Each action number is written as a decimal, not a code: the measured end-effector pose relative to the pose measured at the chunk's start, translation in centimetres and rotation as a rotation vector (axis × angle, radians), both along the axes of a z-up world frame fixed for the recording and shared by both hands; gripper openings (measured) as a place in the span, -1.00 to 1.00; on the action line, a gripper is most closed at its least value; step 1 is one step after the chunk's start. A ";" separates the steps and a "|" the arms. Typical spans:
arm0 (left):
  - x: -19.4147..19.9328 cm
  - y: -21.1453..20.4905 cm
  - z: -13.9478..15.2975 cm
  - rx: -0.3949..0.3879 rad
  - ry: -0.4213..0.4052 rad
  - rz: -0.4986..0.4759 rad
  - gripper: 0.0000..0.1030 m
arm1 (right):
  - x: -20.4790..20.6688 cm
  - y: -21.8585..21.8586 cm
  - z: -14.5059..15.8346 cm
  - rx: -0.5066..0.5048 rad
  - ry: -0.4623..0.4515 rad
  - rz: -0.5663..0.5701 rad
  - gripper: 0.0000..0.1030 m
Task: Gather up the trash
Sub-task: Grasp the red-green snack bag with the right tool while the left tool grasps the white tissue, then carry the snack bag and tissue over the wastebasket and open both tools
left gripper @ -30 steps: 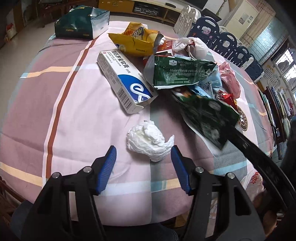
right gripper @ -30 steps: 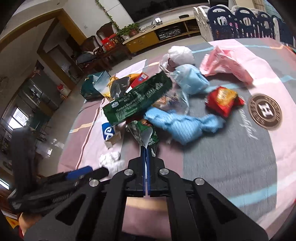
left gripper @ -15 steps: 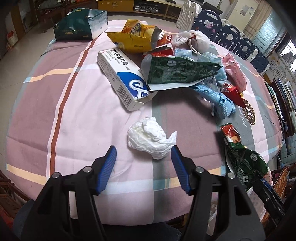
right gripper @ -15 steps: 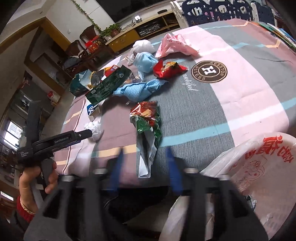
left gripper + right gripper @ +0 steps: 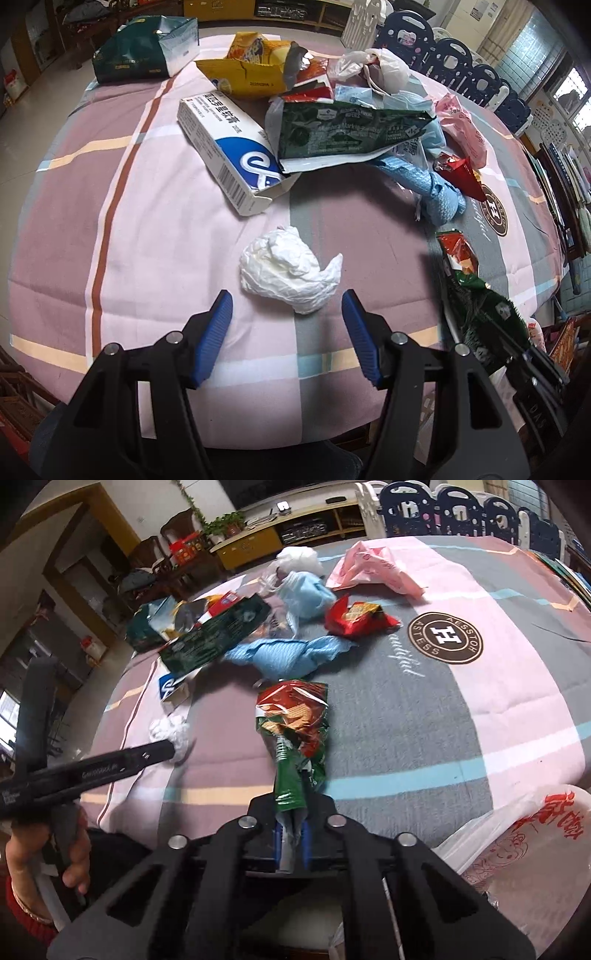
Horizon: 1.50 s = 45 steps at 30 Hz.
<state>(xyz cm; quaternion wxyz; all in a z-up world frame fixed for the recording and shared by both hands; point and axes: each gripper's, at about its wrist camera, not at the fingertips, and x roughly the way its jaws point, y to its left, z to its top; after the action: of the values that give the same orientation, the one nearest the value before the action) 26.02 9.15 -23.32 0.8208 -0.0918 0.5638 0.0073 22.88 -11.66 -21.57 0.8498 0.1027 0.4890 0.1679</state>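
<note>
The right gripper (image 5: 291,843) has just clamped shut on a crinkled green-and-red snack wrapper (image 5: 295,734) trailing over the near table edge. The left gripper (image 5: 286,319) is open, with a crumpled white tissue (image 5: 288,271) just ahead. More wrappers lie further out on the striped pink-grey tablecloth (image 5: 498,686); stacked chairs (image 5: 461,506) stand behind.
</note>
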 end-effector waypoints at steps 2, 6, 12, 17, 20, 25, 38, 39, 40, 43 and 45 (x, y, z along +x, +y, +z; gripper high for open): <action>0.3 -0.3 -0.2 0.008 0.014 -0.011 0.20 | -0.8 0.2 0.2 -0.006 -0.011 0.012 -0.86; 0.7 -0.9 -0.8 0.016 0.035 -0.030 -0.34 | -1.7 0.3 0.7 -0.009 -0.018 0.017 -0.86; 0.3 1.0 -0.3 -0.157 -0.034 0.003 -0.80 | -3.0 0.5 2.1 -0.020 -0.054 0.019 -0.86; -0.7 2.2 0.8 -0.208 -0.118 0.046 -0.80 | -4.0 -0.3 3.8 -0.008 -0.081 0.002 -0.86; -2.1 2.5 2.2 -0.170 -0.173 0.085 -0.80 | -4.8 -1.0 5.3 -0.017 -0.107 -0.013 -0.86; -6.0 -0.8 5.4 -0.086 -0.221 0.035 -0.80 | -7.0 -3.3 8.3 -0.038 -0.169 -0.038 -0.86; -12.5 -7.1 14.2 0.061 -0.421 -0.107 -0.80 | -12.3 -9.8 12.5 -0.094 -0.257 -0.138 -0.86; -12.9 -7.5 14.6 0.060 -0.427 -0.114 -0.80 | -12.5 -10.1 12.6 -0.097 -0.262 -0.147 -0.86; -13.1 -7.9 14.9 0.059 -0.431 -0.120 -0.80 | -12.9 -10.6 12.8 -0.099 -0.266 -0.157 -0.86; -14.1 -9.0 16.3 0.065 -0.460 -0.141 -0.80 | -13.8 -12.0 13.2 -0.096 -0.280 -0.191 -0.86; -14.8 -9.7 17.1 0.074 -0.478 -0.154 -0.80 | -14.2 -12.7 13.4 -0.092 -0.284 -0.205 -0.86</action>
<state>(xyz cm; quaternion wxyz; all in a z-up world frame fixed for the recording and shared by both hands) 11.25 -0.51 -6.21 0.9318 -0.0177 0.3582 -0.0565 8.68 -24.32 -8.15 0.9268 0.0881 0.3582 0.0706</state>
